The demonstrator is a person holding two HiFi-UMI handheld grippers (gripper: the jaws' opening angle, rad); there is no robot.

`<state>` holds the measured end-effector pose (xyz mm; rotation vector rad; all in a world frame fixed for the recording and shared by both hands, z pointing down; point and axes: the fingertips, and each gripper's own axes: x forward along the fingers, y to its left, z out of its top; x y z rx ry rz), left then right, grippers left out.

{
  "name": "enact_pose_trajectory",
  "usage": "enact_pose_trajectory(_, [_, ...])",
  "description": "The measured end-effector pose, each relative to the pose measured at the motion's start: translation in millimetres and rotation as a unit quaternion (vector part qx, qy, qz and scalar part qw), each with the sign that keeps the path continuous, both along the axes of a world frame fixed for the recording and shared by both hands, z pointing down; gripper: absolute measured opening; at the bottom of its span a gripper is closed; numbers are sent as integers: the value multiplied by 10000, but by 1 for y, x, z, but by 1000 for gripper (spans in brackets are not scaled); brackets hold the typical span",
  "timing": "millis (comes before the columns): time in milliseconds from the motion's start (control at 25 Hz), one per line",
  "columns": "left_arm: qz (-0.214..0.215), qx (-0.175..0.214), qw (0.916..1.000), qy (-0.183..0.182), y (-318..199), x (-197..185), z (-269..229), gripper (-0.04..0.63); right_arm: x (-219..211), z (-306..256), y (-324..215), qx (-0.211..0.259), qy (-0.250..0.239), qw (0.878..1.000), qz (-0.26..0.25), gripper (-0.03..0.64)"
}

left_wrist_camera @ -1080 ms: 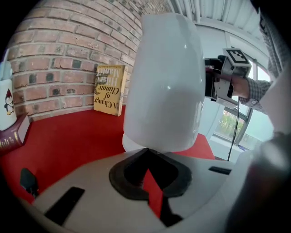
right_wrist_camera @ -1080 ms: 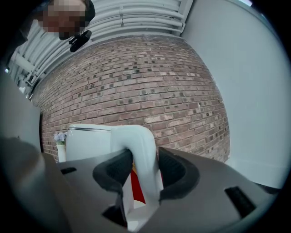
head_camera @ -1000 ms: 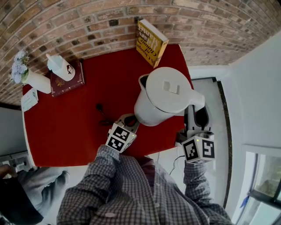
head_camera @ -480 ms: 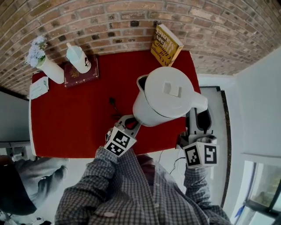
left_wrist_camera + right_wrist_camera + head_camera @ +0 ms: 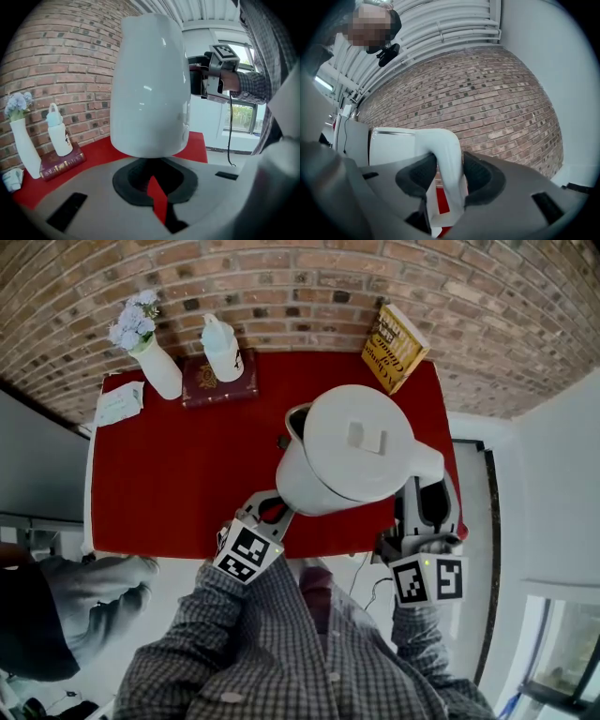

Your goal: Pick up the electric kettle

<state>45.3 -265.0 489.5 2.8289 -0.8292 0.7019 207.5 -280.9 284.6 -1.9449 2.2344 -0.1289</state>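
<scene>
**Kettle** (image 5: 352, 456): white, lid on, upright. It is hanging in the air over the near right part of the red table (image 5: 169, 484), and from above its base is not touching the cloth. You are carrying it, so I judge the pick-up to be practically made.

**Right gripper** (image 5: 424, 512): you are clamping its jaws on the handle (image 5: 447, 159), one dark pad pressing on each side of the white loop. This grip is likely taking the weight, which is why the body is hanging out to the left of it.

**Left gripper** (image 5: 267, 510): its jaws are lying almost together, with only a thin slit showing red between them, and they are holding nothing. You are keeping them just under the kettle's base, probably as a prop against tipping. Whether base and jaws are touching is not clear.

**Back row, along the brick wall:** vase (image 5: 155, 362) with pale flowers, bottle (image 5: 223, 348) standing on a dark book (image 5: 217, 390), and a yellow book (image 5: 394, 348) at the right corner. All are lying well apart from the kettle.
</scene>
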Motion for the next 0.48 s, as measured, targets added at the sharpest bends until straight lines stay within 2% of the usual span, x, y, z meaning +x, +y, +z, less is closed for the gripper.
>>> enact_pose_trajectory(320, [-110,141,9998,-12,38,-63,-14,0,-61,-13,42,147,-76,9999,-38,179])
enact_pose_trajectory(480, [-135,85,9999,-59,60,-88,-17,0,-84,-15,64,186,-123,9997,-37,179])
